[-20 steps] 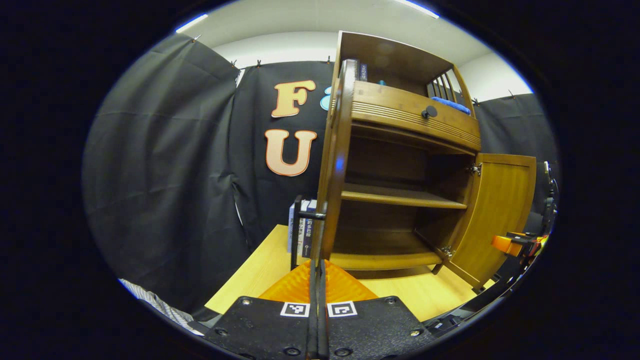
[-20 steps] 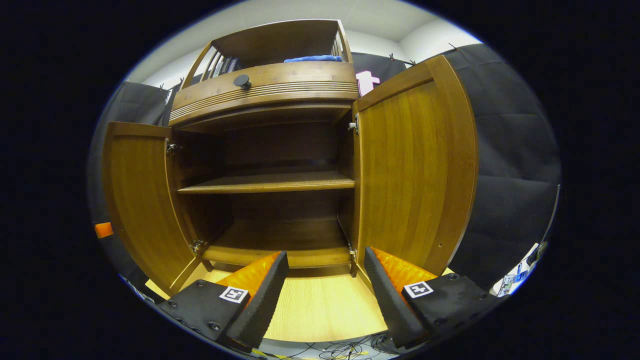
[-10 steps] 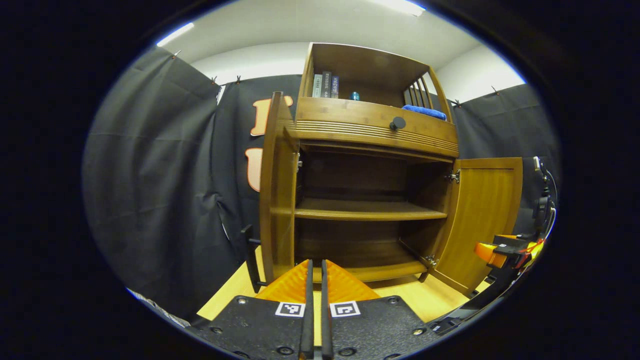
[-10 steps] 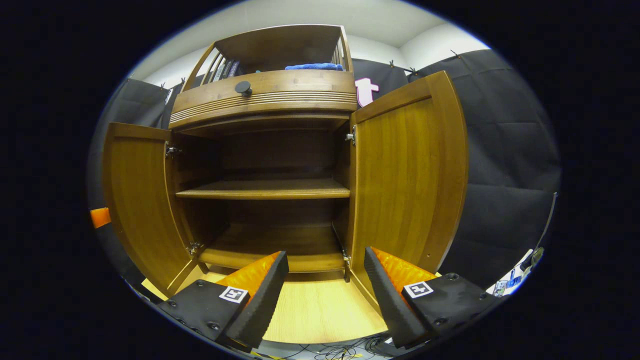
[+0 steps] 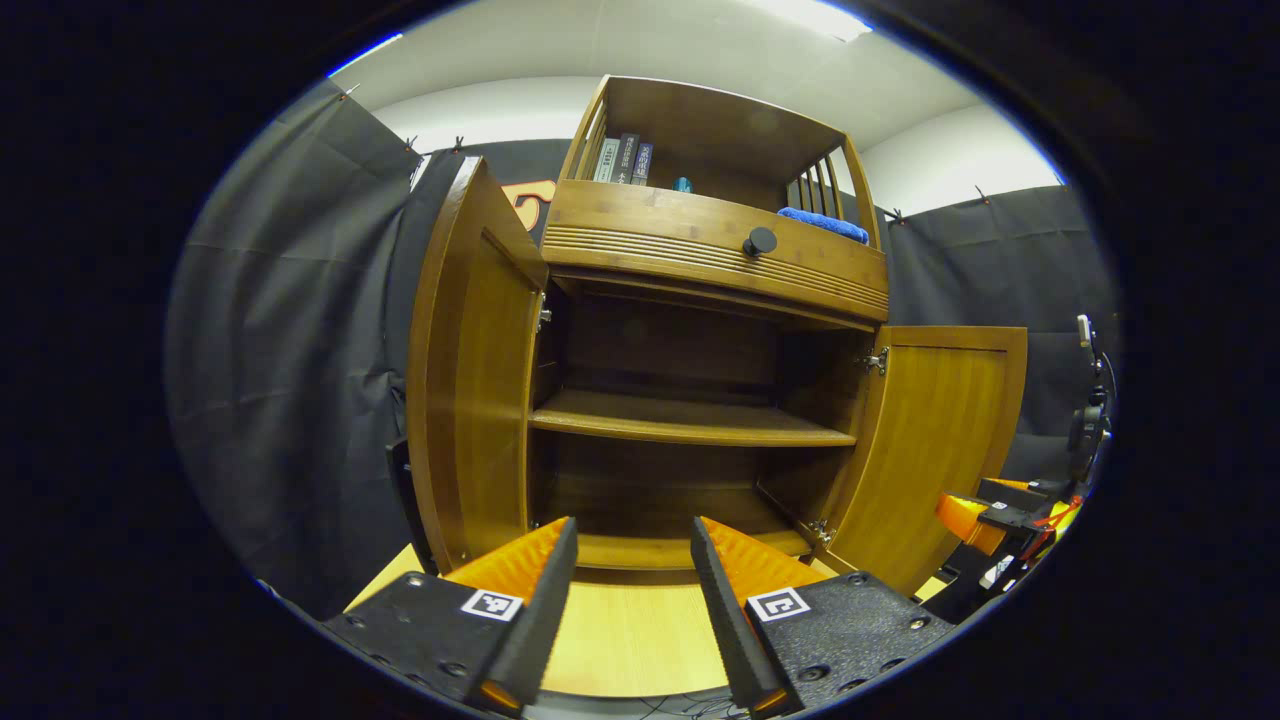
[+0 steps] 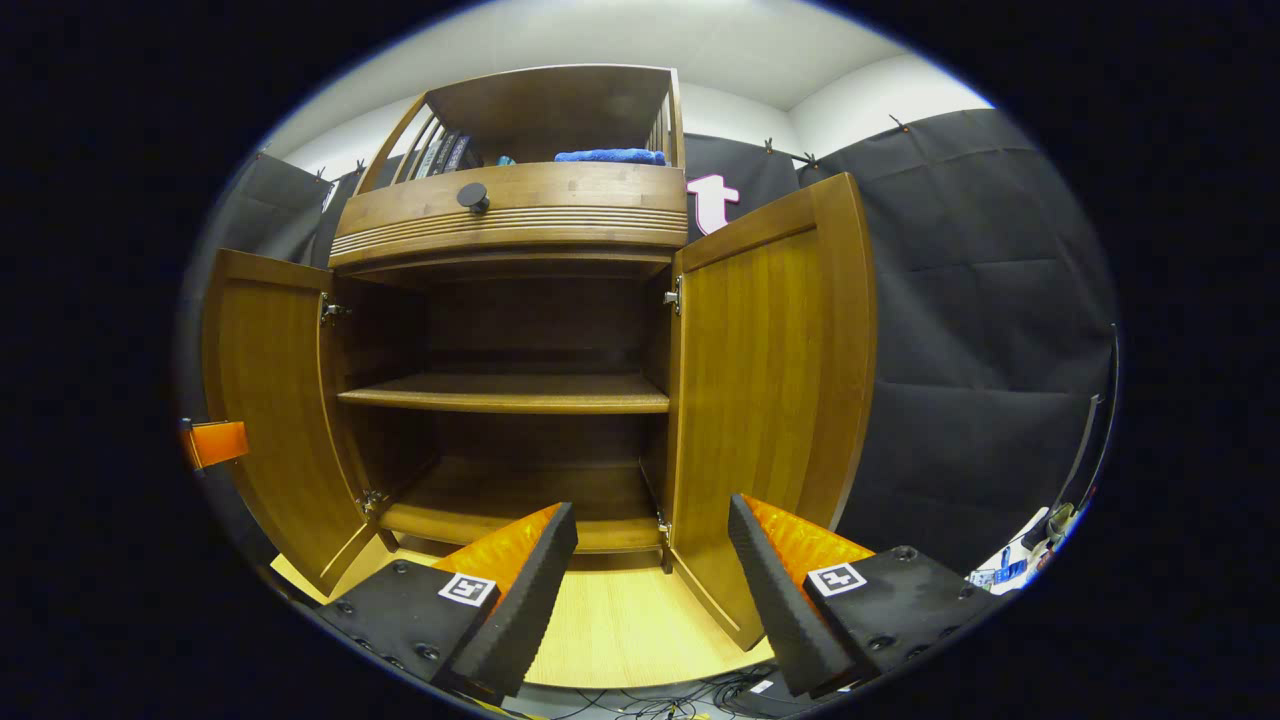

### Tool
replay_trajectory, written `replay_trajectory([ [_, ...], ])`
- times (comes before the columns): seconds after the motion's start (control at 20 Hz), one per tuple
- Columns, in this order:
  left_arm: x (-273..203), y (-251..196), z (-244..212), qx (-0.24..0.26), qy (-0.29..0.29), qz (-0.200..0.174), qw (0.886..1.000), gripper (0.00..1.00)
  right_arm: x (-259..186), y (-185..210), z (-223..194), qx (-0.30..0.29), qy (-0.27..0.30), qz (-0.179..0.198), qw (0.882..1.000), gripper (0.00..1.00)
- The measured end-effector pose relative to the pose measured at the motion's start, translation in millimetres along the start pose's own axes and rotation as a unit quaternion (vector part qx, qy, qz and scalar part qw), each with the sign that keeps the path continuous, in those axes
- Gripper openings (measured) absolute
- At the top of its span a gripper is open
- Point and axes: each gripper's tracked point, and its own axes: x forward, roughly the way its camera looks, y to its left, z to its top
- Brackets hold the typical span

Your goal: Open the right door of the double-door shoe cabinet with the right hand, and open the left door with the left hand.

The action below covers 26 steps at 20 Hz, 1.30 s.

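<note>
Left gripper (image 5: 625,580) now spread, off left door (image 5: 470,380), backed away.

bright ceiling light (image 5: 805,12) overhead; cabinet interior (image 5: 680,350) shadowed; sharp focus, strong fisheye bending at edges

A: What are you counting on the cabinet (image 6: 520,215)?

B: I'm seeing two doors, a left door (image 5: 470,370) and a right door (image 6: 765,380), both standing open, and one round knob (image 6: 473,196) on the drawer front.

A: And inside?

B: One middle shelf (image 6: 505,392) is dividing it into two compartments. Up top, three books (image 5: 622,160) are standing together, and one blue cloth (image 6: 610,156) is lying there.

A: Grippers?

B: Two: the left gripper (image 5: 625,590) and the right gripper (image 6: 652,580), each showing two fingers spread apart, gripping nothing.
</note>
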Motion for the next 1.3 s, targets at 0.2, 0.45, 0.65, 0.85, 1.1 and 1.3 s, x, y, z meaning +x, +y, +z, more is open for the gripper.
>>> replay_trajectory([
  [0.2, 5.6, -5.3, 0.3, 0.006, -0.006, -0.002, 1.000, 0.80, -2.4, -4.0, 1.1, -0.002, -0.003, -0.005, 1.000, 0.95],
  [0.45, 8.1, -2.0, -4.0, 0.007, -0.004, 0.009, 1.000, 0.95, -0.5, -4.6, 1.7, -0.004, -0.002, -0.007, 1.000, 0.98],
  [0.65, 10.8, 2.7, -4.2, 0.005, -0.005, 0.015, 1.000, 0.92, 0.6, -2.6, 4.8, -0.007, -0.005, -0.007, 1.000, 1.00],
  [0.85, 13.8, 5.7, -6.1, 0.001, -0.005, 0.016, 1.000, 0.92, 1.0, -0.9, 6.6, -0.009, -0.007, -0.008, 1.000, 0.90],
  [1.1, 16.4, 6.2, -7.1, 0.000, -0.004, 0.013, 1.000, 0.92, 0.9, -0.9, 8.4, -0.011, -0.010, -0.013, 1.000, 0.90],
  [1.3, 17.0, 9.2, -7.1, 0.001, -0.005, 0.013, 1.000, 0.92, 0.3, -0.5, 7.2, -0.010, -0.009, -0.014, 1.000, 0.90],
])
